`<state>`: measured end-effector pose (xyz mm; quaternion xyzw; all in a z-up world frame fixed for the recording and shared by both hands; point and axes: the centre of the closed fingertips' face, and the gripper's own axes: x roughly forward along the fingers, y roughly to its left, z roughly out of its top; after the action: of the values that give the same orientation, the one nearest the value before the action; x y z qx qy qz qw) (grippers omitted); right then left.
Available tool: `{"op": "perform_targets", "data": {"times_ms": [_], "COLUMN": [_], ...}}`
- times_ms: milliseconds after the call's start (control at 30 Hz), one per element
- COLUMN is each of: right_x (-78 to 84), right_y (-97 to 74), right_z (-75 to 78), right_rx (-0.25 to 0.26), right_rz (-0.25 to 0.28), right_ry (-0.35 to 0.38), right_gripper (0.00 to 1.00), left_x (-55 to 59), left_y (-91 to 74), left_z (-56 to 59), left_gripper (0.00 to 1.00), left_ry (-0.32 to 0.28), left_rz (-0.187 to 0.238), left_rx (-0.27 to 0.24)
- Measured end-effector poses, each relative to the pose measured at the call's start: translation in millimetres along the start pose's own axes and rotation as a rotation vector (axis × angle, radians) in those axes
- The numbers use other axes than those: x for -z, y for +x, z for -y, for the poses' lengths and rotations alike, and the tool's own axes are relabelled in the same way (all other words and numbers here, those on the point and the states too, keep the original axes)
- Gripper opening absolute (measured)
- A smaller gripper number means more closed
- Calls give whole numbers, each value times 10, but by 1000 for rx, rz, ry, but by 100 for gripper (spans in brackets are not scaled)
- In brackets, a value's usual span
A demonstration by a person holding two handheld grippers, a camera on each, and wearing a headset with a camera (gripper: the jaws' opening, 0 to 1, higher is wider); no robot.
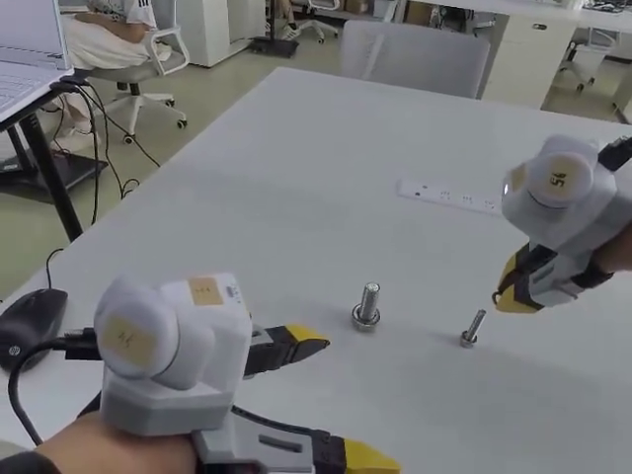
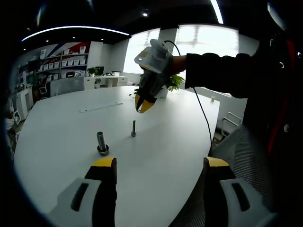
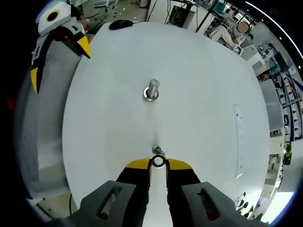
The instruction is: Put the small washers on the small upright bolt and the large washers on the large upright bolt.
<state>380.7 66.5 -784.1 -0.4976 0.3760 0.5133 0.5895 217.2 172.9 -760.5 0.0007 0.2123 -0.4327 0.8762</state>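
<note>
White tabletop spreads across the head view. Low in its own view, our left gripper has its jaws wide apart, empty. Our right gripper is at lower centre. Above it stand the large bolt, then the small bolt just beyond the jaws, which pinch a small washer. We judge an off-centre descent could snag the washer, topple that thin bolt, or drop the washer.

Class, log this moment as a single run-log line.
right tool: shut on small washer, close by small bolt | left tool: open, away from bolts | large bolt: upright on table
</note>
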Motion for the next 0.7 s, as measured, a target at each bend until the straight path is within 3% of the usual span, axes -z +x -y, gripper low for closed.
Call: {"op": "perform_targets", "data": {"times_ms": [700], "right_x": [64], "right_y": [263], "right_z": [74], "right_rx": [-57], "right_rz": [-25], "right_ry": [0], "right_gripper": [13], "left_x": [18], "left_y": [4], "left_z": [-43], "left_gripper": [74], "left_ry": [-13], "left_rz": [-9], "left_rx": [-22]}}
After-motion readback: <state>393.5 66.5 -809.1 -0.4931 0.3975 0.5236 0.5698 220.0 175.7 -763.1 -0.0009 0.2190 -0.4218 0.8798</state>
